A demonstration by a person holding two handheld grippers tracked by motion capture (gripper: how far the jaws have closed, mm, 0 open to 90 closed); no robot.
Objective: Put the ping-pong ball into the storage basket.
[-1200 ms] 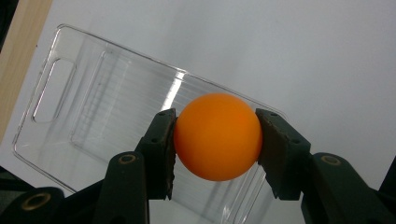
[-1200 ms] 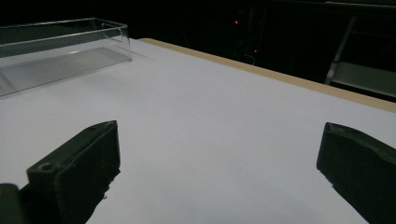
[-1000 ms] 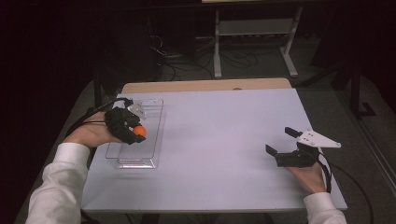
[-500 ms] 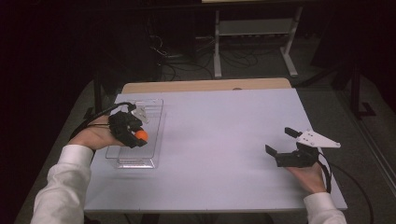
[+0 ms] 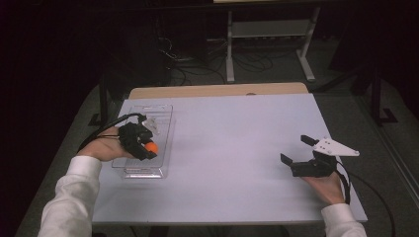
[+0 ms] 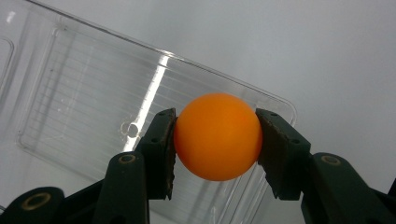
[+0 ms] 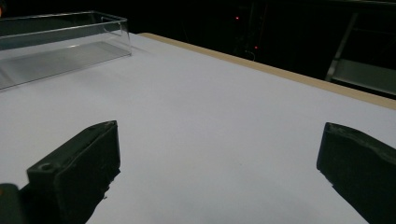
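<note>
An orange ball (image 6: 217, 136) is pinched between the two black jaws of my left gripper (image 5: 148, 146), which is shut on it. I hold it just above a clear plastic tray (image 5: 160, 118) at the table's left side; the ball (image 5: 151, 147) shows orange over the tray's near half. The tray's ribbed floor (image 6: 93, 93) lies right under the ball. My right gripper (image 5: 296, 155) rests at the table's right side with its jaws spread wide and nothing between them. From there the tray (image 7: 60, 32) appears far off at the upper left.
The white table top (image 5: 232, 143) stretches between the two hands. Its wooden far edge (image 5: 217, 90) borders a dark floor with cables and a metal stand (image 5: 267, 44). A cable (image 5: 106, 126) trails from the left gripper off the table's left edge.
My left gripper with the ball has drifted slightly toward the near end of the tray. The right gripper has stayed still.
</note>
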